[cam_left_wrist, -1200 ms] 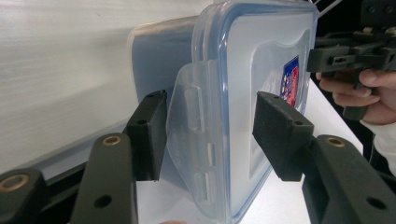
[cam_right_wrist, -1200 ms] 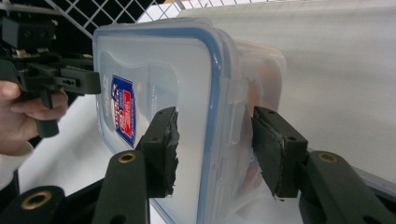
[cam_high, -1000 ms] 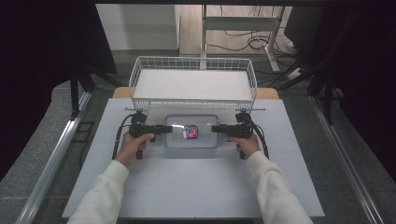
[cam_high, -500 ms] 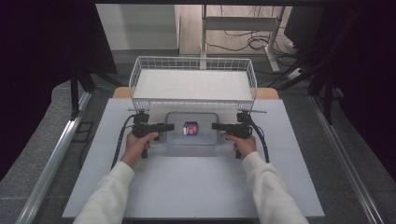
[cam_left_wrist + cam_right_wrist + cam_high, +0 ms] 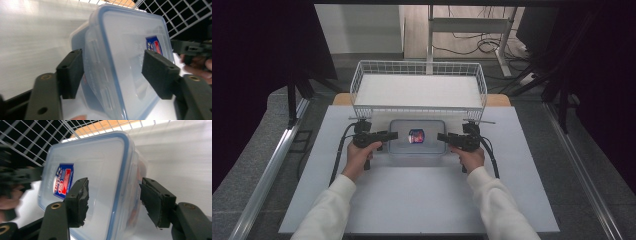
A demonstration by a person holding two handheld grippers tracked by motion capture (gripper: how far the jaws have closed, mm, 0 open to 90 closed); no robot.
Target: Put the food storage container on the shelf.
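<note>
A clear plastic container (image 5: 428, 144) with a blue-rimmed lid and a blue and red label (image 5: 416, 135) lies on the white table top (image 5: 412, 200), just in front of the wire basket. My left gripper (image 5: 393, 135) is at its left end and my right gripper (image 5: 441, 137) at its right end. In the left gripper view the jaws (image 5: 112, 67) straddle the container's (image 5: 125, 37) rim, and they have just been opening. In the right gripper view the jaws (image 5: 113, 195) also straddle the rim of the container (image 5: 100, 162). They too have been opening, and their pads stand off it.
A white wire basket (image 5: 362, 80) stands right behind the container, close to both grippers. A cable trails from each gripper back along the forearm. Dark floor and metal rails border the table on both sides.
The container's label sits slightly farther up the high view than a second ago. Both hands stay nearly where they were at the container's ends.
</note>
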